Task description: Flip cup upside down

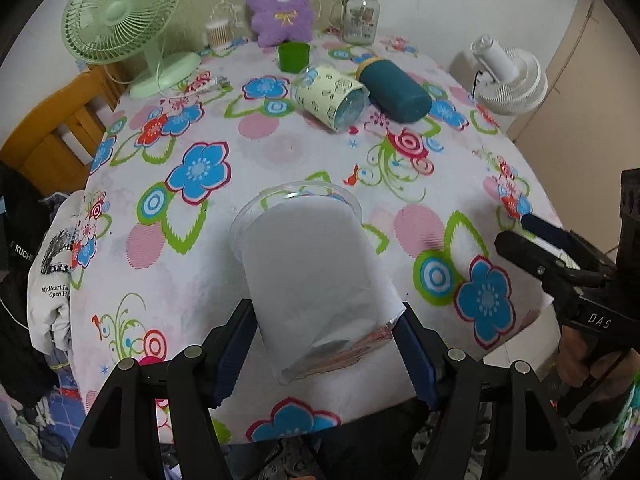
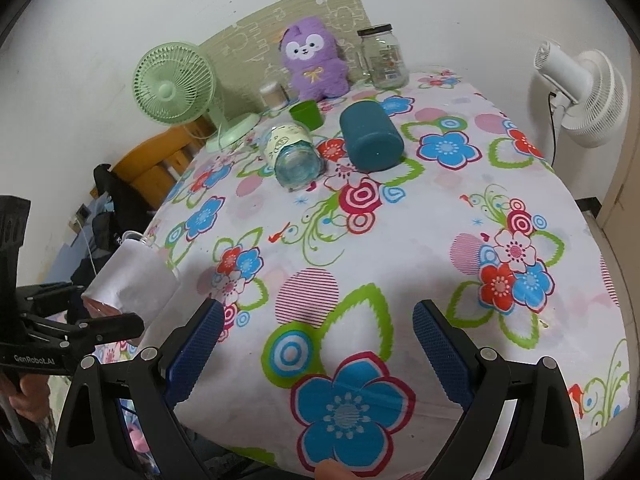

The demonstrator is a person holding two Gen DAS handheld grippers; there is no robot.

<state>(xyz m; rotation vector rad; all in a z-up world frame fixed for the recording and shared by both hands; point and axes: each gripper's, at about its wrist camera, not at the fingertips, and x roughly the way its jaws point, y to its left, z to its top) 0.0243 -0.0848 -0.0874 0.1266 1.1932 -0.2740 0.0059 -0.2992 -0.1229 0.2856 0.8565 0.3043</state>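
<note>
Cup: the clear plastic cup wrapped in white paper sits between the fingers of the left gripper, tilted, its open rim pointing away from the gripper and its base toward the camera; it hangs above the near part of the table.
Left gripper: closed on the cup's lower end, one blue pad pressing each side.
Hidden or unclear: the cup's base is partly cut off behind the pads, and something pinkish shows through it that cannot be identified; in the right wrist view the cup is partly covered by the left gripper's black finger.
Right gripper: the right gripper stands wide apart with nothing between its pads, held above the near edge of the table, well to the right of the cup.
Surface: round table under a white cloth with blue, red and pink flowers.
Beyond the left gripper: a glass jar with a pale label and a teal bottle lie on their sides just beside each other; further off a small green cup, a purple plush toy, an upright glass jar and a green desk fan.
Room: white wall, a white fan off the table's far right, a wooden chair and clothing to the left.
</note>
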